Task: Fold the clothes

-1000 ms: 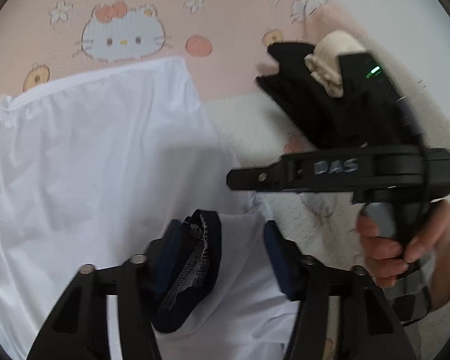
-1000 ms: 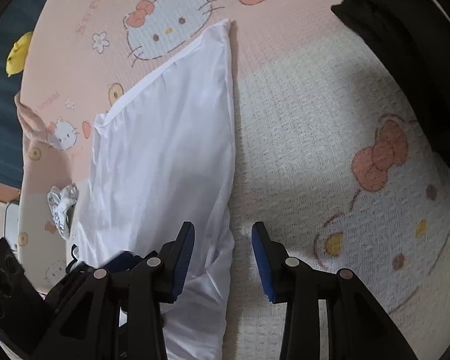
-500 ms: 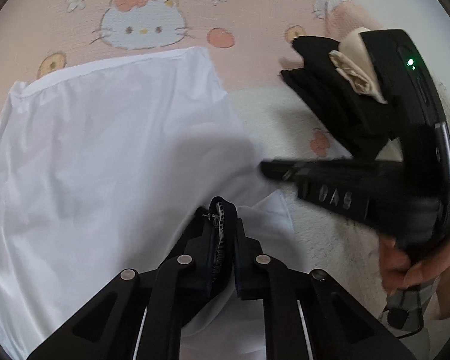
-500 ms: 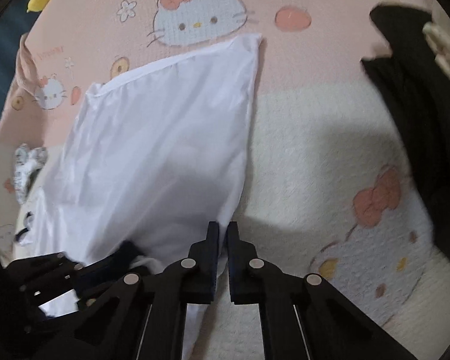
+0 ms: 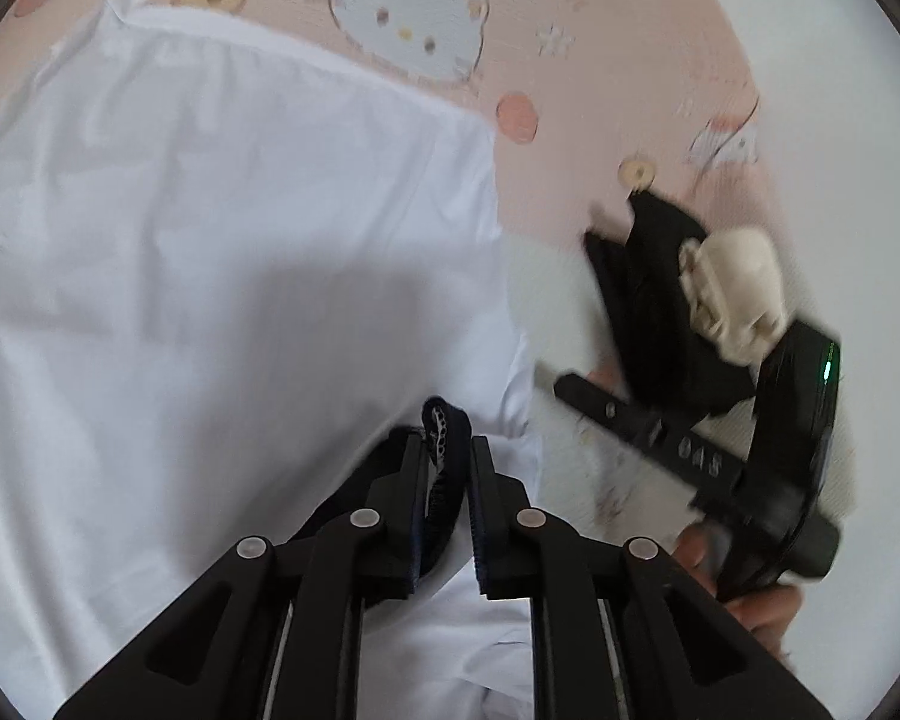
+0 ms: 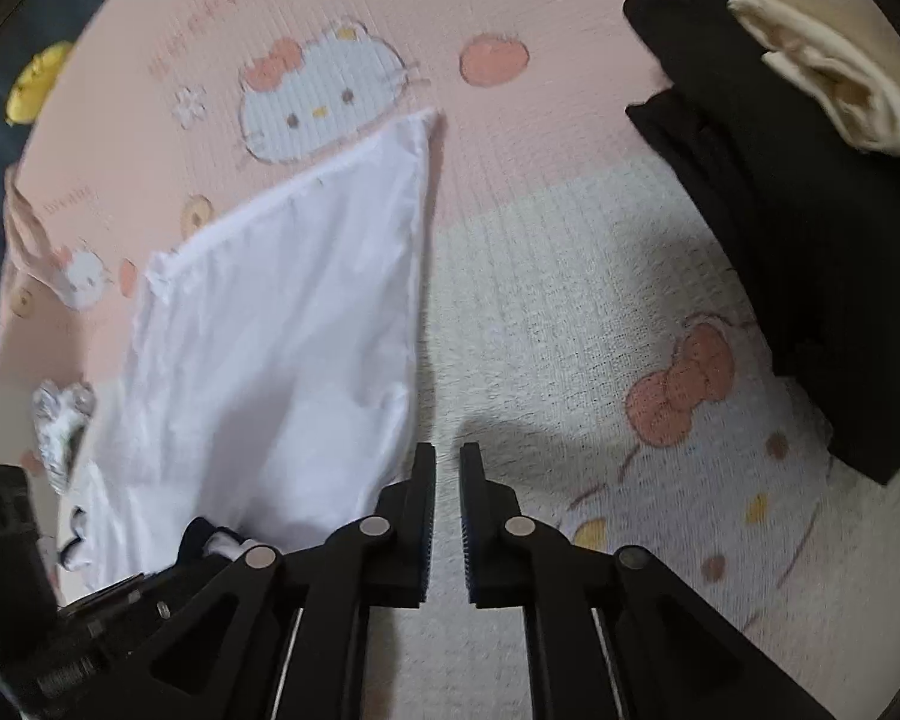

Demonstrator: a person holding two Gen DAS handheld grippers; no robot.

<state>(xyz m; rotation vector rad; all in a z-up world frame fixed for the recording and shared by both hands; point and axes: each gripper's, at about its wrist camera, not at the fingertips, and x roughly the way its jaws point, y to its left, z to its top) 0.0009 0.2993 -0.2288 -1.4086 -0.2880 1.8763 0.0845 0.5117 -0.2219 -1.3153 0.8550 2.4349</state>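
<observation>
A white garment (image 5: 210, 300) with a navy collar (image 5: 447, 426) lies spread on a pink and white Hello Kitty blanket (image 5: 570, 90). My left gripper (image 5: 447, 450) is shut on the navy collar at the garment's near edge. In the right wrist view the garment (image 6: 282, 336) lies to the left. My right gripper (image 6: 447, 456) is shut with a thin gap between the pads, just right of the garment's edge, over the blanket (image 6: 570, 300). No cloth shows between its pads. The right gripper's body shows in the left wrist view (image 5: 690, 450).
A stack of folded black clothes (image 6: 780, 210) with a beige item (image 6: 834, 90) on top lies at the right; it also shows in the left wrist view (image 5: 660, 312). A small crumpled grey-white item (image 6: 60, 420) and a yellow object (image 6: 36, 81) are at the left.
Both grippers closed from open. The left one closed on the navy collar and holds it. The right one closed at the garment's edge, then shifted right, off the white cloth.
</observation>
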